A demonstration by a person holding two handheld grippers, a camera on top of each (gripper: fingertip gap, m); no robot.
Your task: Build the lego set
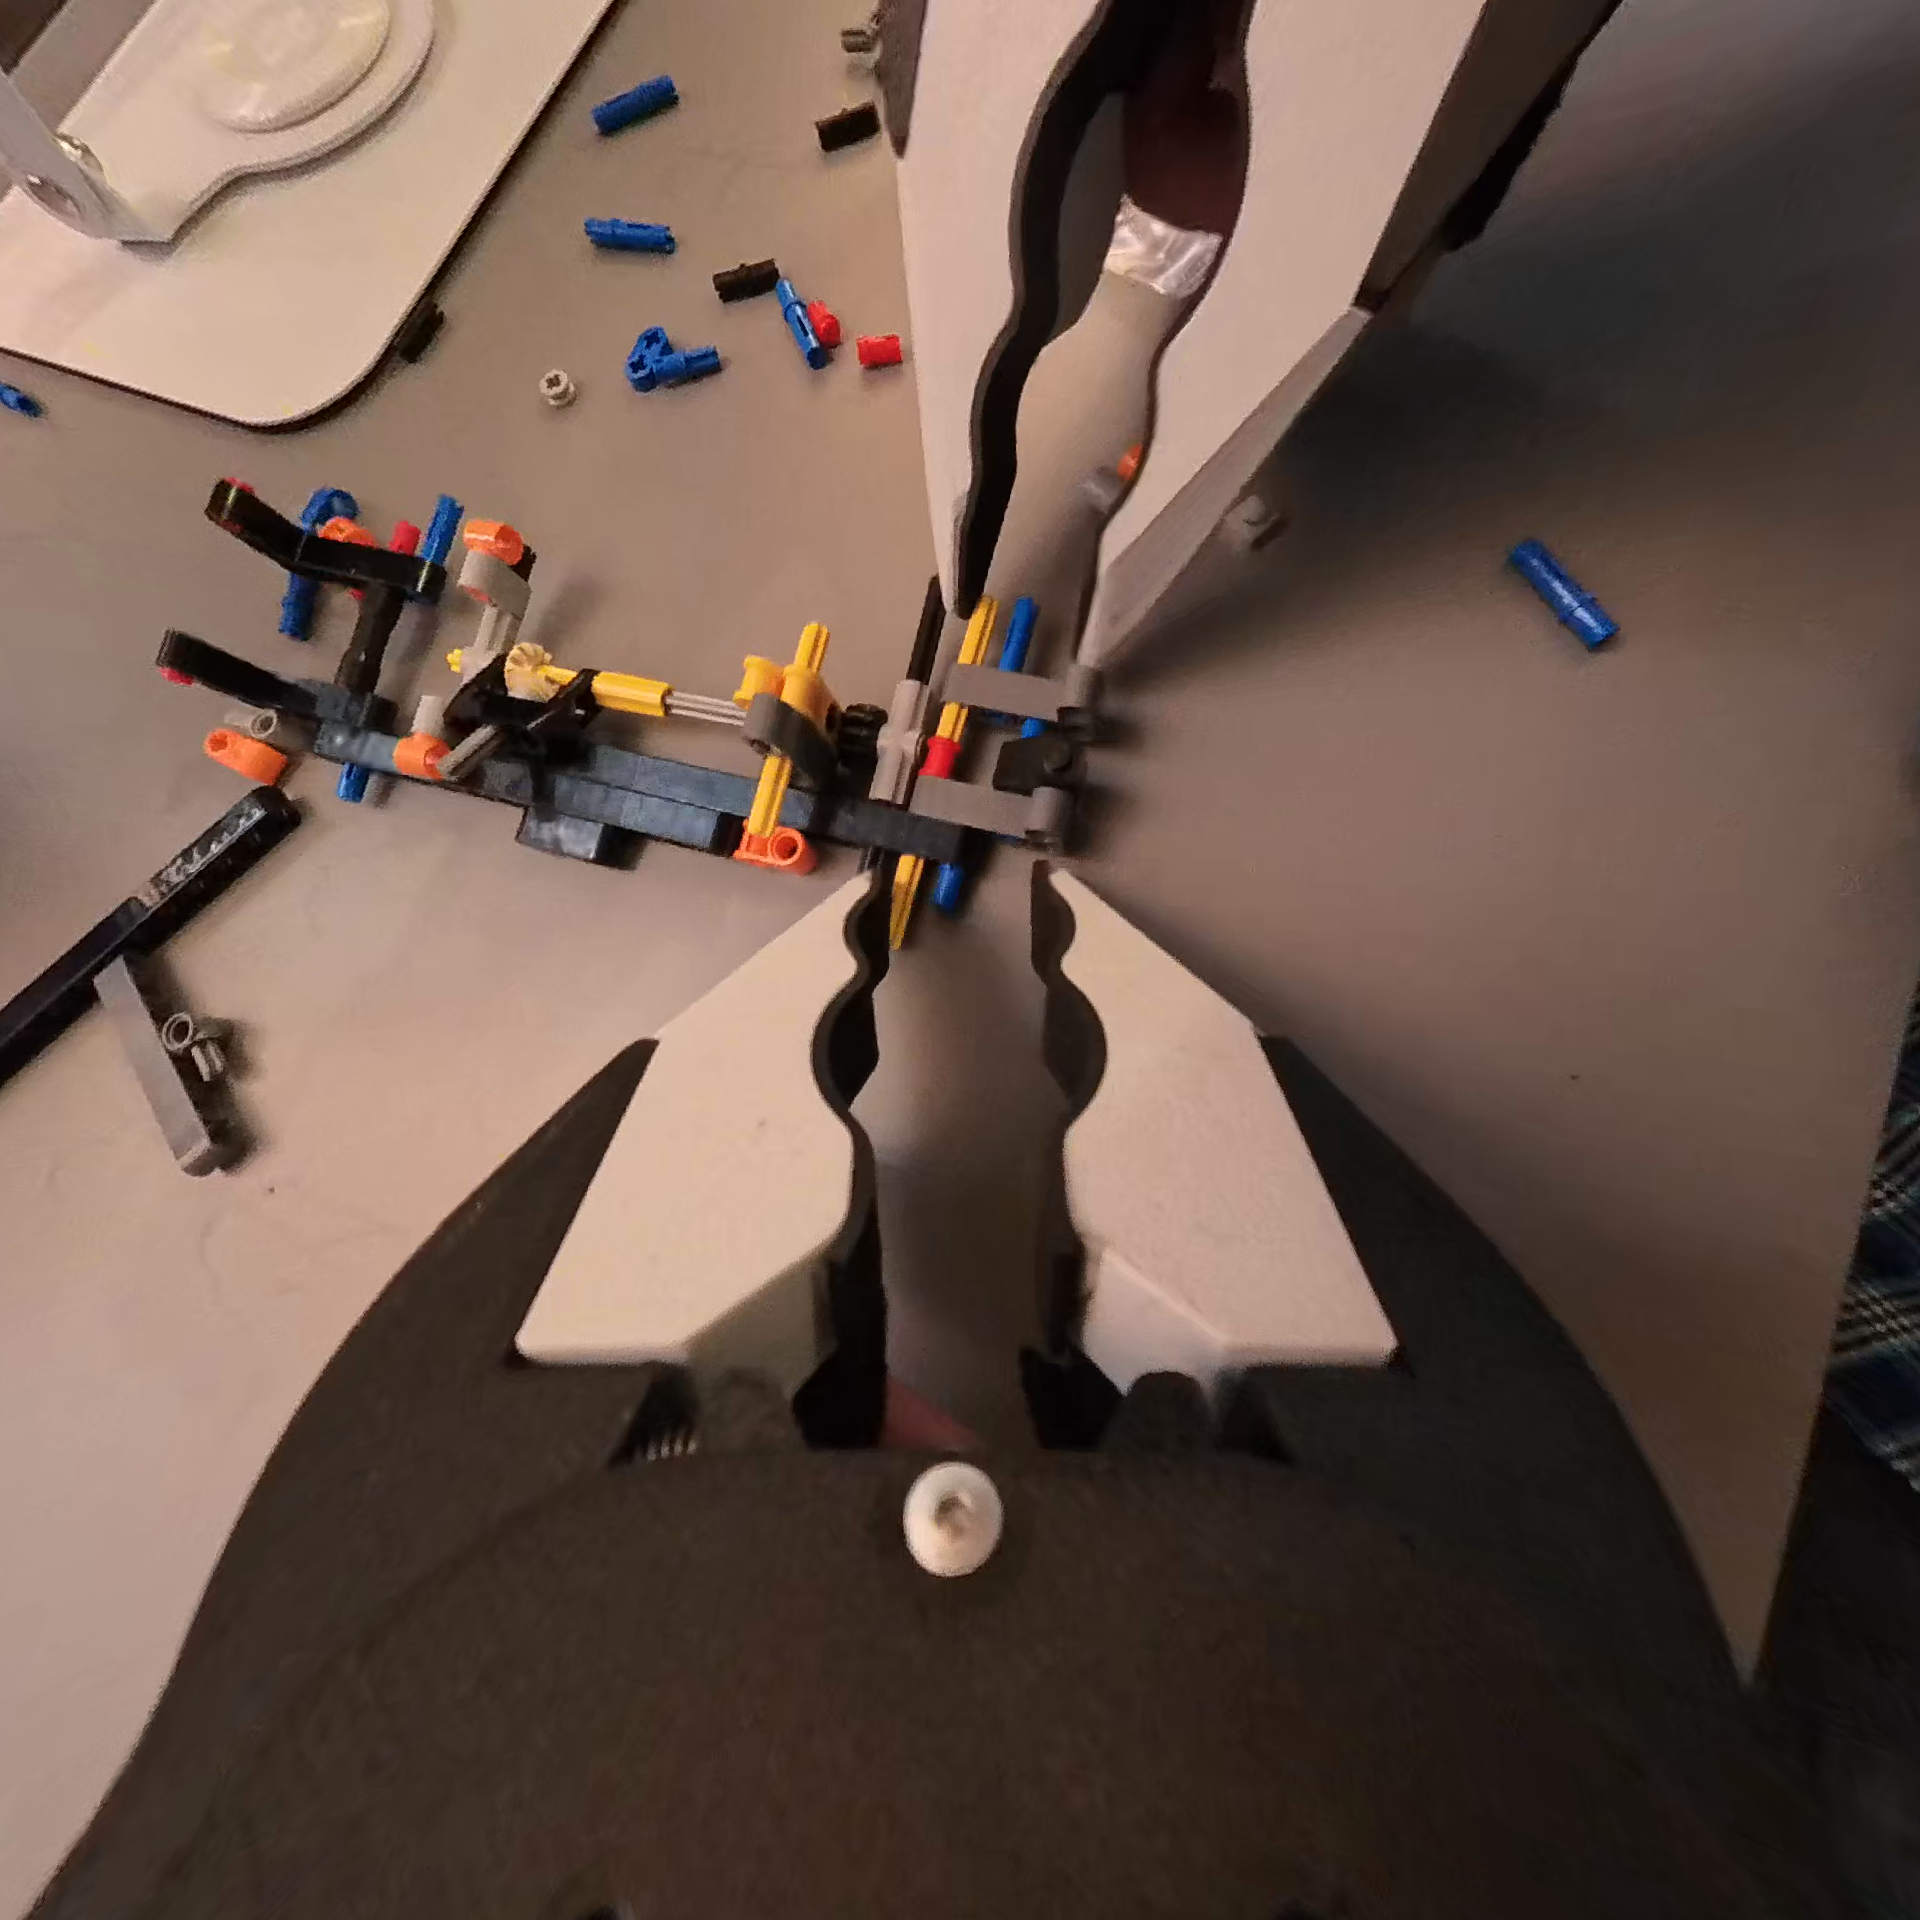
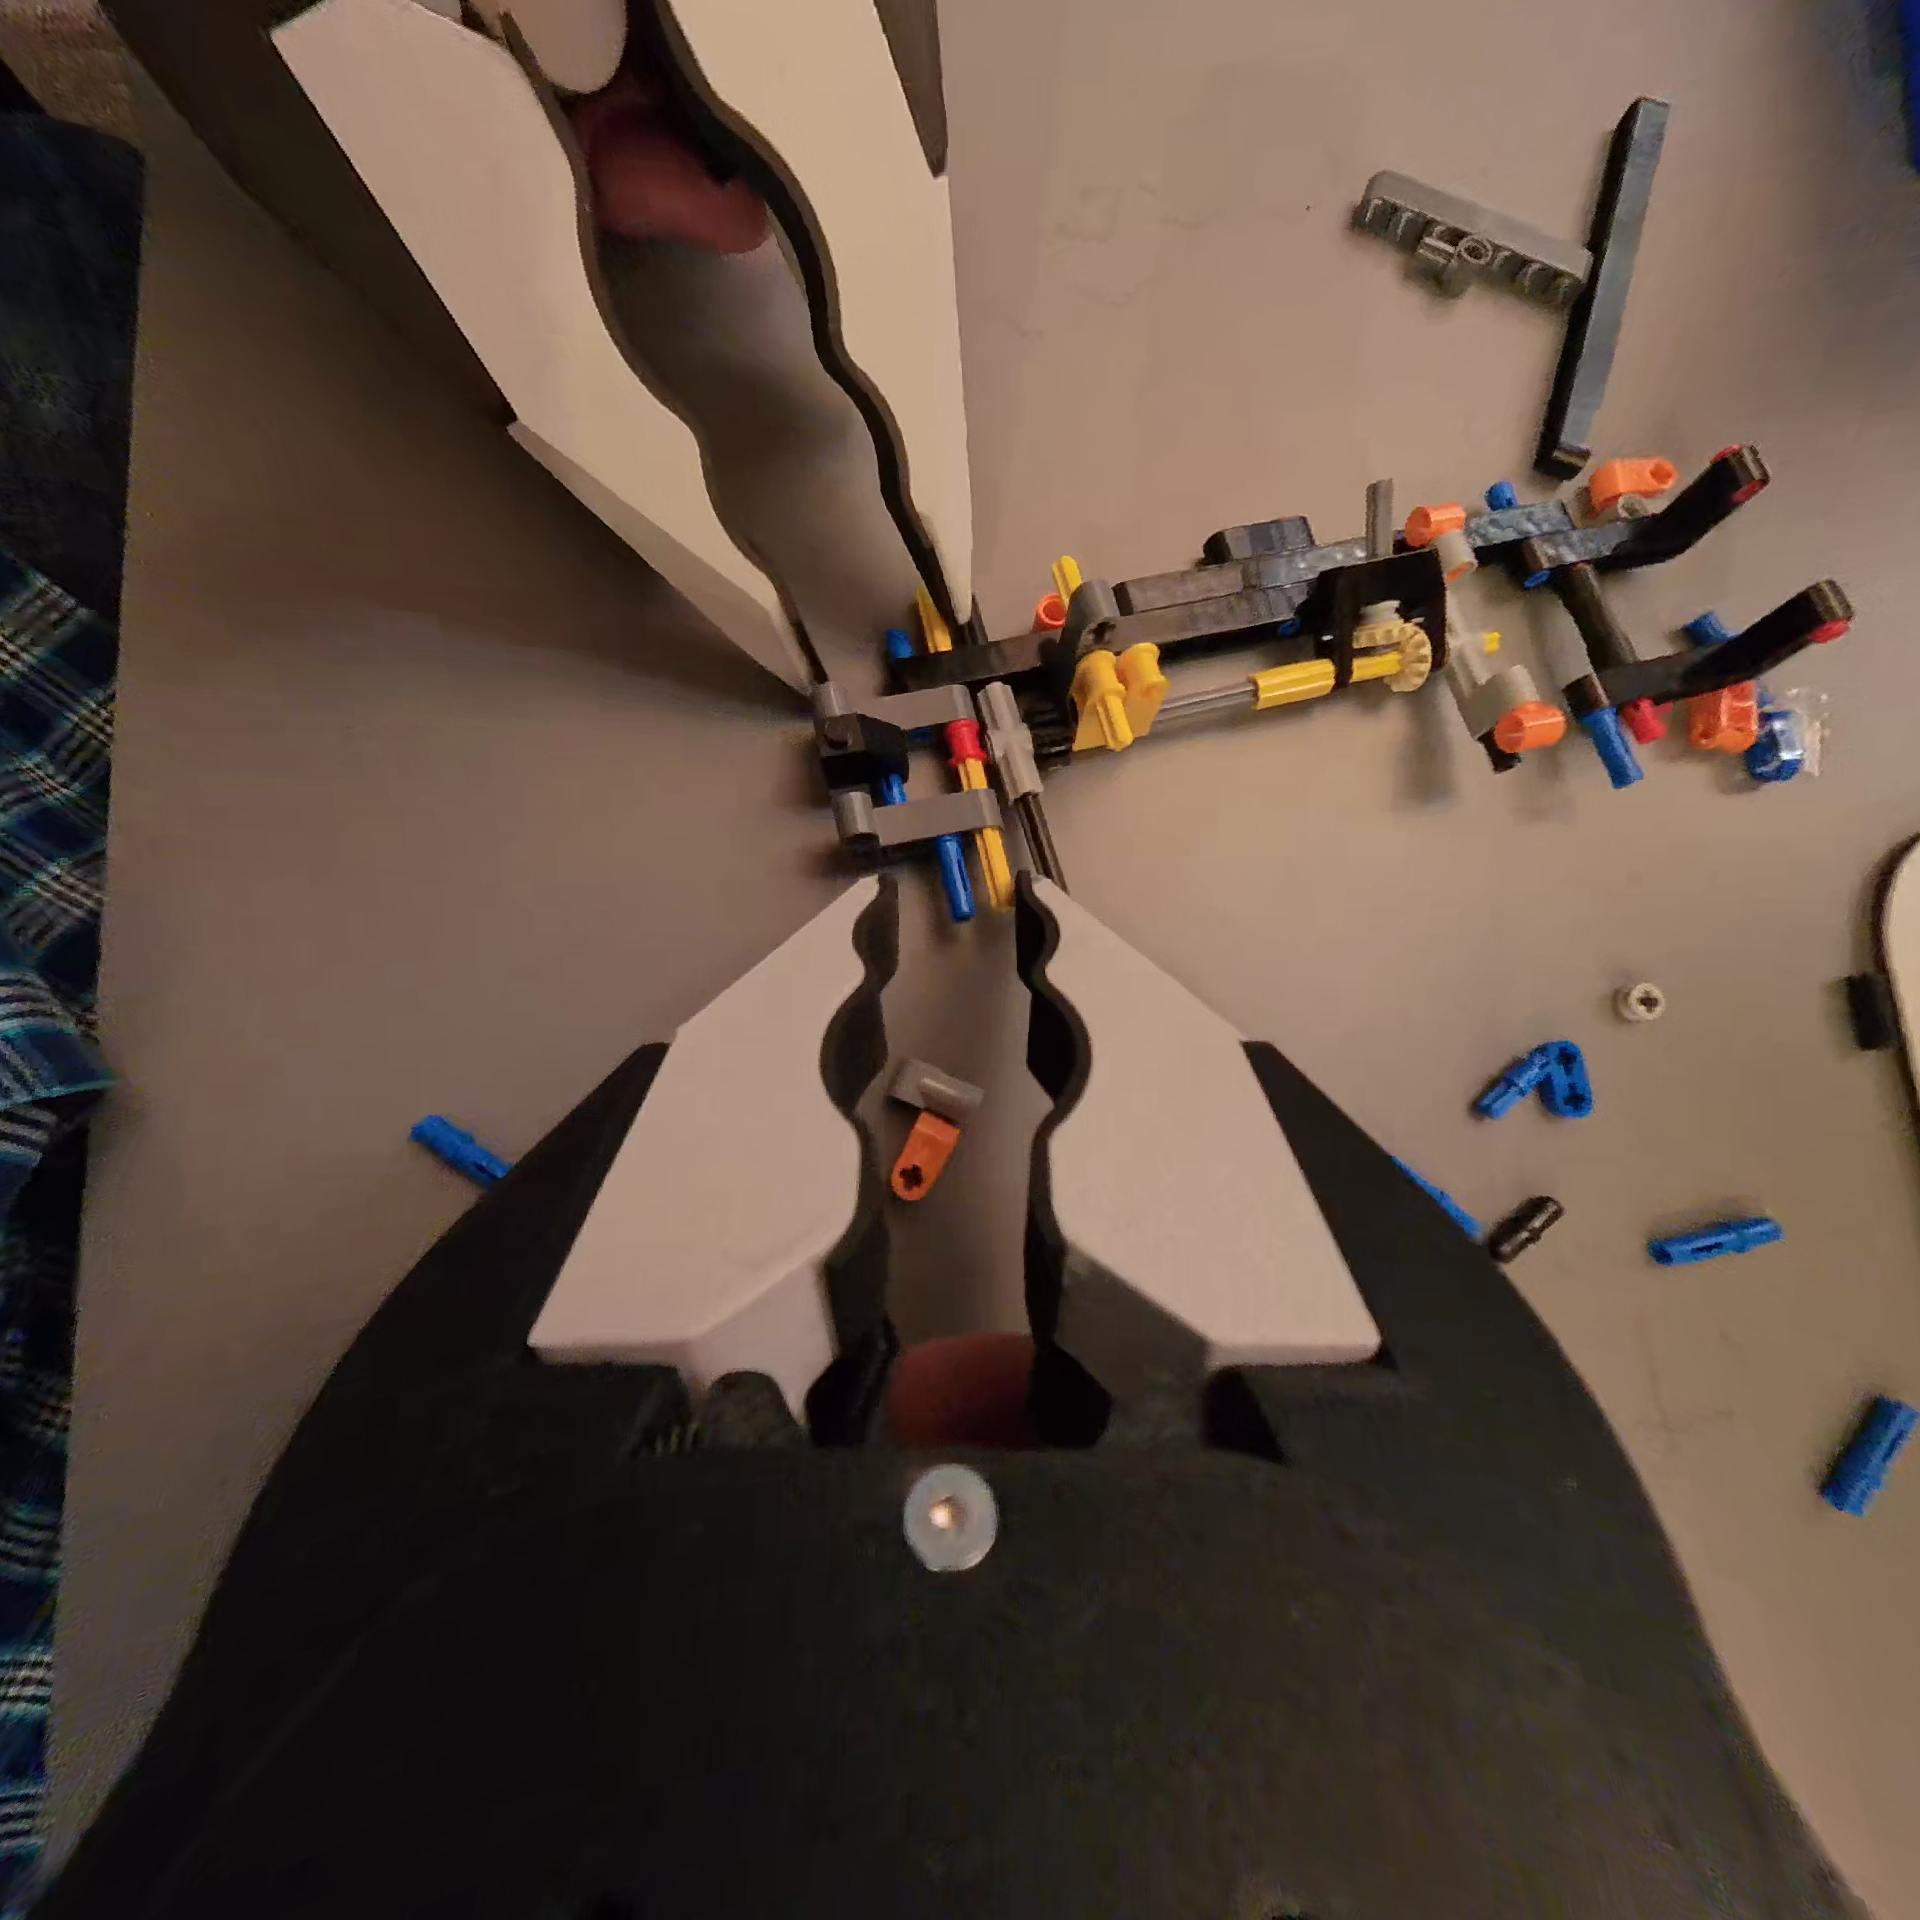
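A long Lego Technic assembly point(image 1: 665, 779) of dark blue, black, yellow and orange parts lies on the grey table point(image 1: 1455, 831); it also shows in the right wrist view point(image 2: 1226, 603). Its near end is a grey beam frame point(image 1: 1008, 686) point(image 2: 925, 821) with a yellow axle and blue pins sticking out. My left gripper point(image 1: 956, 878) and right gripper point(image 2: 956, 883) meet this frame from opposite sides. Both are partly open, with tips at the frame's edges. A small grey and orange connector point(image 2: 925, 1132) lies between the right fingers.
Loose blue point(image 1: 634, 104), black point(image 1: 847, 125) and red point(image 1: 878, 350) pins are scattered beyond the assembly, and one blue pin point(image 1: 1562, 592) lies apart. A long black beam crossed with a grey one point(image 2: 1610, 281) lies nearby. A white board point(image 1: 260, 260) sits at one side, plaid cloth point(image 2: 52, 727) at the table edge. The grippers' ends are close to 5 centimeters from one another. It is some 9 centimeters from my right tips to the blue pin point(image 1: 1562, 592). It turns up in the right wrist view point(image 2: 476, 1149) as well.
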